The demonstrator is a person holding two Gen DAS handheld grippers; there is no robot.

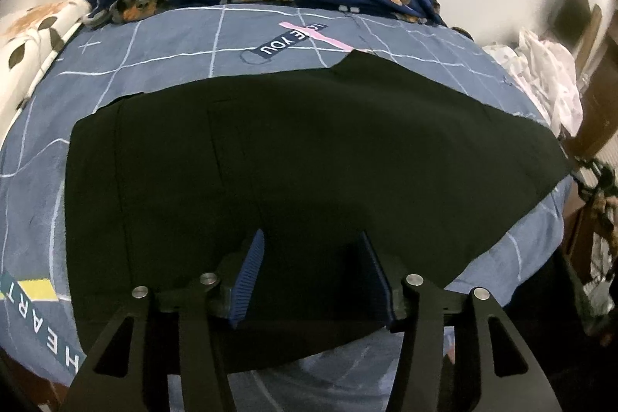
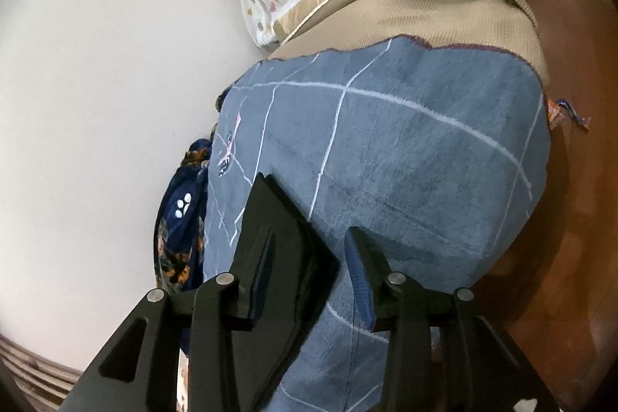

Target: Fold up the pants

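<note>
Black pants (image 1: 309, 149) flat on bed sheet (image 1: 154, 49), long axis left-right; both hand-held grippers apart, empty.

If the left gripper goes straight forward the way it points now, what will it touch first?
Most likely the black pants spread flat on the blue-grey grid-patterned bedsheet. The left gripper points down at them with open jaws, and nothing lies between. How much gap remains is unclear.
</note>
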